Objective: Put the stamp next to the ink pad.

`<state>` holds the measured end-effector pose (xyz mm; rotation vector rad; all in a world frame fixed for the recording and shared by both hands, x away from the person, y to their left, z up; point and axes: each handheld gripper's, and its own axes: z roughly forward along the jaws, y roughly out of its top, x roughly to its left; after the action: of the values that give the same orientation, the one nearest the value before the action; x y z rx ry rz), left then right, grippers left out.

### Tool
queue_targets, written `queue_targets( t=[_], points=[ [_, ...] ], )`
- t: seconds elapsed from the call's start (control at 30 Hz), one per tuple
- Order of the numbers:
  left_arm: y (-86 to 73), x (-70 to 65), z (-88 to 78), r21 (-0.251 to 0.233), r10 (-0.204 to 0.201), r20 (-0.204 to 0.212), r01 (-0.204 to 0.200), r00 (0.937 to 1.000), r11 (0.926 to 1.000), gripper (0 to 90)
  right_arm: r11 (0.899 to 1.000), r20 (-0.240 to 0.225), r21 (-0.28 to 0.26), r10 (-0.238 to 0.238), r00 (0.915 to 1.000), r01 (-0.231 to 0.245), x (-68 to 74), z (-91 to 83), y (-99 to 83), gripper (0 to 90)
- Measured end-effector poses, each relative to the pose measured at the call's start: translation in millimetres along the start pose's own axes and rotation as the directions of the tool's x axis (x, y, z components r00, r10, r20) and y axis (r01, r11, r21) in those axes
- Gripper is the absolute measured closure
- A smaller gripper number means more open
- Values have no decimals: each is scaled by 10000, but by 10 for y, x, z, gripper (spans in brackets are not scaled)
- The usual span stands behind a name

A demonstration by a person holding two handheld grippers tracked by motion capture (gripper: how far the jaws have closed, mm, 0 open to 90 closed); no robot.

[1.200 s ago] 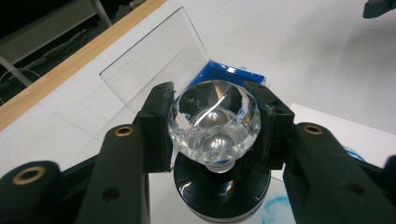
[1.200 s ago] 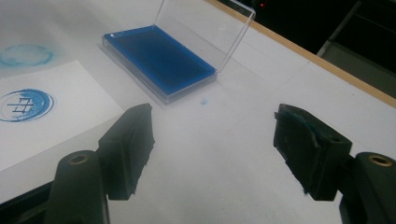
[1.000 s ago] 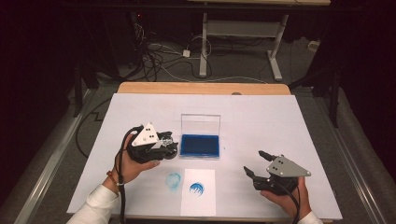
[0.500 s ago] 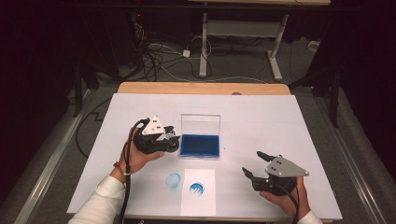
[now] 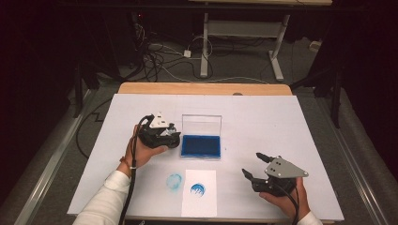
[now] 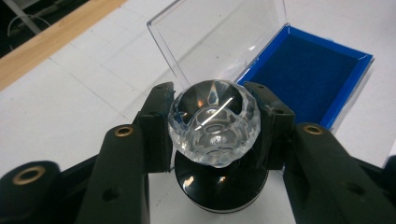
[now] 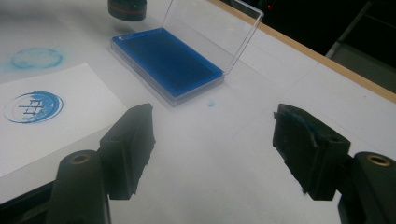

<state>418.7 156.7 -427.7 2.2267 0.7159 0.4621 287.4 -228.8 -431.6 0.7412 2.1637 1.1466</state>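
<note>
Crystal is what the left gripper [image 6: 212,140] is clamped on: the faceted clear knob of a stamp [image 6: 215,126] sits squeezed between its two black fingers [image 6: 156,126], with the stamp's dark round base hanging below them. Against the pictures from a second back, this hand has carried the stamp away from the near side of the table, where the prints lie, and lowered it toward the ink pad [image 5: 202,146], so the stamp now hangs just beside the pad's left edge, the blue felt lying ahead and to the right of the fingers and the clear lid [image 5: 202,124] standing open behind it. That shift suggests a re-inking comes next, though the base is not yet over the felt. Near the person lie a faint blue ring printed on the table [image 5: 174,182] and a white paper [image 5: 199,192] with a sharper blue print [image 5: 197,189]. Farther right, the right gripper [image 5: 257,165] rests low in its hand, fingers [image 7: 133,144] apart with nothing between them, the pad well ahead of them, and it has not moved.
</note>
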Motion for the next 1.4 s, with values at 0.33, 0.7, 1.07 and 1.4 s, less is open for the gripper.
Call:
queue_targets(
  t=[0.33,0.7,1.07,1.4],
  points=[
    [-18,11,117,410,-28,-170,35,9999,9992,544,9996,-187,220,-150,9997,154,23,18,-10,298],
    [-60,36,150,637,-194,-125,201,9997,9978,544,9991,-328,343,-236,9992,248,47,31,-15,296],
    [-94,56,170,616,-443,-43,445,9990,9971,541,9986,-351,452,-261,9990,277,49,39,-26,296],
    [-118,35,219,682,-488,-62,491,9988,9965,490,9983,-372,504,-276,9989,295,57,45,-28,296]
  ],
)
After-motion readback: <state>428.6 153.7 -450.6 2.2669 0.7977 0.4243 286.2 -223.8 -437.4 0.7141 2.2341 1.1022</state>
